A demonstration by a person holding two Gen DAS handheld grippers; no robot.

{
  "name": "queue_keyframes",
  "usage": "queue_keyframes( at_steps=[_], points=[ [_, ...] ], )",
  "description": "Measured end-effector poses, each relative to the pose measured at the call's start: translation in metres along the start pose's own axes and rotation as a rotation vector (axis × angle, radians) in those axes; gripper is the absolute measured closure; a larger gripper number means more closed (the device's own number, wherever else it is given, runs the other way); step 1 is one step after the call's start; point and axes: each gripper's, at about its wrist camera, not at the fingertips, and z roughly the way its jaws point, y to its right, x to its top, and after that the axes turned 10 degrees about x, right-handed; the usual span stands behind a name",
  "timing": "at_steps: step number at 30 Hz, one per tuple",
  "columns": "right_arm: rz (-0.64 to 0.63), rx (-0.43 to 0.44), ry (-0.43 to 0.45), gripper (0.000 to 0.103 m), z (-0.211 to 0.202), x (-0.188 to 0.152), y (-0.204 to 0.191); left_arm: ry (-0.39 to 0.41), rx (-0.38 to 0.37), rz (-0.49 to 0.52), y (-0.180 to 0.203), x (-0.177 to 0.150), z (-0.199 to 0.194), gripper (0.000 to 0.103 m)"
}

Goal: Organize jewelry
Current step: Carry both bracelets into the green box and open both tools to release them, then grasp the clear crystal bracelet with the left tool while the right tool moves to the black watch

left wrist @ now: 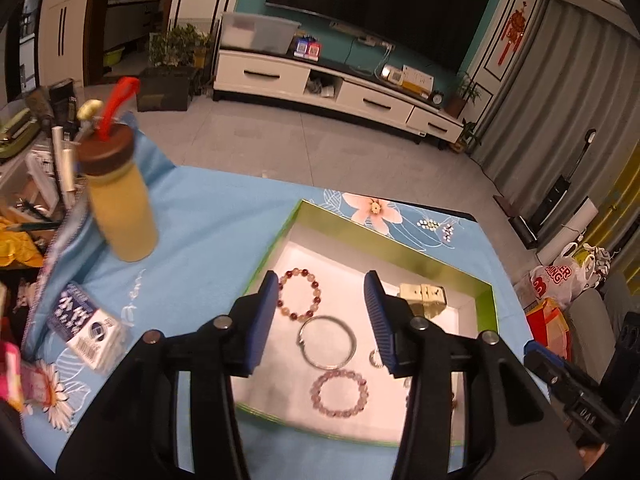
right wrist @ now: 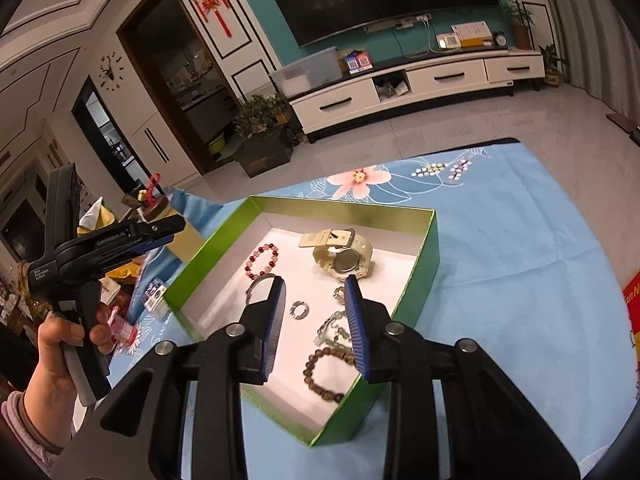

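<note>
A shallow green cardboard box with a white floor [right wrist: 428,240] sits open on a light blue flowered tablecloth [right wrist: 520,240], its far corner near the pink printed flower. To the box's right the cloth lies bare out to the table's edge; on its left things crowd close: a yellow bottle with a brown cap and red strap [left wrist: 120,208] and a small white and blue printed packet [left wrist: 86,326].

The left gripper [left wrist: 322,316] hangs above the box with its blue-padded fingers apart, holding nothing. The right gripper [right wrist: 316,320] hangs over the near half of the box, fingers likewise spread and empty.

Inside the box I count three beaded bracelets: a red and pale bead bracelet [right wrist: 262,261] toward the far left, a pink bead bracelet [left wrist: 340,393] and a brown wooden bead bracelet [right wrist: 326,374] nearer. There is one thin silver bangle [left wrist: 327,342], one small silver ring [right wrist: 299,310], one cream-strapped wristwatch [right wrist: 344,256] by the far wall, and a tangled silver chain piece [right wrist: 332,326] partly hidden by the right fingers.

Beyond the table lie grey floor tiles, a white television cabinet [right wrist: 400,84] and a teal wall.
</note>
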Motion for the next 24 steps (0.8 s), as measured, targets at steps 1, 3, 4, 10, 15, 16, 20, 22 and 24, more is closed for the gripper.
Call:
queue_keyframes(
  at_steps=[1,3,4,10,15,16,20,22,24],
  points=[
    [-0.006,0.002,0.002,0.072,-0.005,-0.002,-0.002,0.005,0.002,0.002,-0.002,-0.003,-0.004,0.056],
    [-0.014,-0.001,0.006,0.072,-0.013,-0.006,-0.005,0.014,0.018,0.007,-0.009,-0.015,-0.017,0.054],
    [-0.017,0.000,0.006,0.072,-0.018,-0.008,-0.007,0.014,0.024,0.006,-0.013,-0.022,-0.022,0.054],
    [-0.023,-0.007,0.002,0.064,-0.041,-0.024,-0.012,-0.024,0.068,0.015,-0.039,-0.068,-0.042,0.053],
    [-0.024,-0.020,-0.019,0.063,-0.054,-0.046,-0.014,-0.082,0.095,0.019,-0.058,-0.108,-0.047,0.052],
    [-0.024,-0.023,-0.029,0.063,-0.056,-0.052,-0.014,-0.094,0.096,0.017,-0.061,-0.116,-0.048,0.052],
    [-0.032,-0.029,-0.062,0.063,-0.060,-0.074,-0.017,-0.143,0.099,0.003,-0.075,-0.149,-0.051,0.052],
    [-0.044,-0.033,-0.074,0.063,-0.064,-0.087,-0.019,-0.154,0.101,-0.004,-0.080,-0.161,-0.054,0.052],
    [-0.046,-0.030,-0.083,0.063,-0.067,-0.096,-0.020,-0.156,0.098,-0.006,-0.085,-0.172,-0.059,0.052]
  ],
)
